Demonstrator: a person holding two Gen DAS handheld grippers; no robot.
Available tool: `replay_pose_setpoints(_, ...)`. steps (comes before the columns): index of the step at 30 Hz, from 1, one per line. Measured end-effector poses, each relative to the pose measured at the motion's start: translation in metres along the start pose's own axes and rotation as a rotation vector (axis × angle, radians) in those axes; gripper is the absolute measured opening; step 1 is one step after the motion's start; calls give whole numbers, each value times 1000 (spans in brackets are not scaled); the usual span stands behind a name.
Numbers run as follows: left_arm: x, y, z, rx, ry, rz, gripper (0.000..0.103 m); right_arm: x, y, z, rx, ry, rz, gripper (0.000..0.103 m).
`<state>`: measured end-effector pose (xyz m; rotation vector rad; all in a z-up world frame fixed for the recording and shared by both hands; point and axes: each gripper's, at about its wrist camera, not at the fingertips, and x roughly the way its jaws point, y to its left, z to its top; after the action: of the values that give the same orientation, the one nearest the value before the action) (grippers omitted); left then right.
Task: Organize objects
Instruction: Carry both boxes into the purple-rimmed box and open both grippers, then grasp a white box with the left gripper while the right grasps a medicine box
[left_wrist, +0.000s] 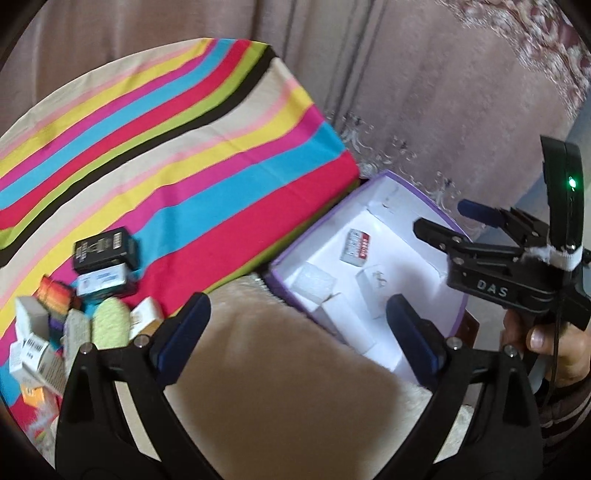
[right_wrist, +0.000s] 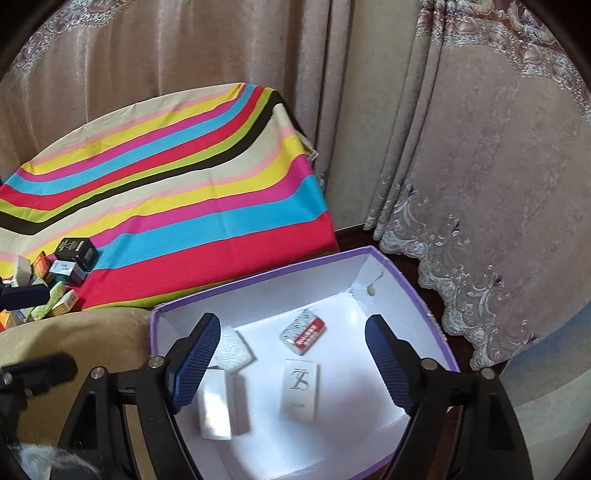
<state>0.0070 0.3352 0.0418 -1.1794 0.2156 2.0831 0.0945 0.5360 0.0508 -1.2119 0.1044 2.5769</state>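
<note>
The left gripper (left_wrist: 297, 325) hangs with jaws wide and nothing between them, above a tan fuzzy cushion (left_wrist: 273, 373). A purple-rimmed white cardboard box (left_wrist: 424, 206) holds small white cartons; the right gripper (left_wrist: 443, 218) hovers over it. Assorted small boxes (left_wrist: 99, 273) crowd the striped multicoloured cloth (left_wrist: 184, 147).

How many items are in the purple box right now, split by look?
In the purple box:
White foam block: 1
Red-and-white pack: 1
White box with monogram: 1
Plain white box: 1
Total: 4
</note>
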Motion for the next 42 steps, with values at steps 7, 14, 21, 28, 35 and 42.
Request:
replay_pose_setpoints(7,-21,38,-10,-92,-45,97,97,0,30,4,-53,3,57,83)
replay_pose_setpoints(14,-28,55,-19,-122,-55,135,97,-3,66,4,-107,11,108,83)
replay_pose_setpoints(21,-48,83,-27,-180,-92,154,97,-4,103,8,-146,28,196,83)
replay_pose_setpoints(28,-88,158,-62,-337,-129,239,97,-4,147,10,-224,49,277,83)
replay_pose_setpoints(35,-121,225,-102,-472,-146,337,83,1,185,15,-267,69,342,83)
replay_pose_setpoints(42,-108,254,-119,-478,-55,392,75,9,211,22,-308,87,370,84)
